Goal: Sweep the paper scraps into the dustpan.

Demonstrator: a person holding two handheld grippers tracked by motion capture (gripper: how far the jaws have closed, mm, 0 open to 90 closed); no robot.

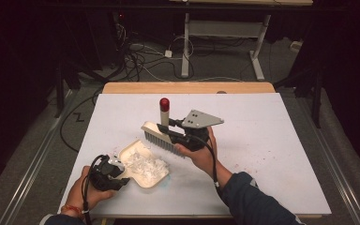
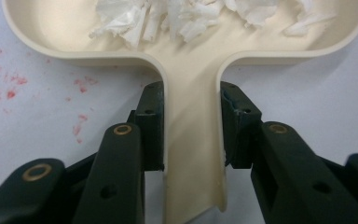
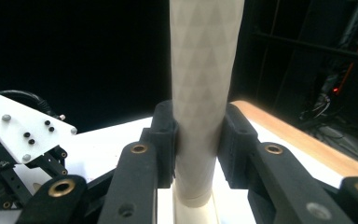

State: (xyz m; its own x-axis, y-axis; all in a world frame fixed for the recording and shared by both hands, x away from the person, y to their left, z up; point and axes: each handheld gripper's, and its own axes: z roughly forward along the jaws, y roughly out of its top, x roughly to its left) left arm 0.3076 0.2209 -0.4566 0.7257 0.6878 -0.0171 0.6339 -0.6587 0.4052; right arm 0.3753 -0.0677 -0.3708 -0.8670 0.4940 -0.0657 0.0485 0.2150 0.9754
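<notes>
A cream dustpan (image 1: 145,174) lies on the white table top near the front left, with white paper scraps (image 1: 146,165) heaped in it. My left gripper (image 1: 118,172) is shut on the dustpan's handle (image 2: 193,154), one jaw on each side, with the scraps (image 2: 191,18) just beyond in the pan (image 2: 51,44). My right gripper (image 1: 168,127) is shut on the cream handle (image 3: 200,93) of a hand brush (image 1: 160,136). The brush is held a little above the table behind the pan, bristles down, its red-tipped handle end (image 1: 164,104) pointing up.
Faint red specks (image 2: 4,86) mark the white table sheet (image 1: 262,140) to the left of the pan handle. A wooden edge (image 1: 187,87) runs along the far side. Cables (image 1: 136,61) and a desk frame (image 1: 185,42) lie on the dark floor beyond.
</notes>
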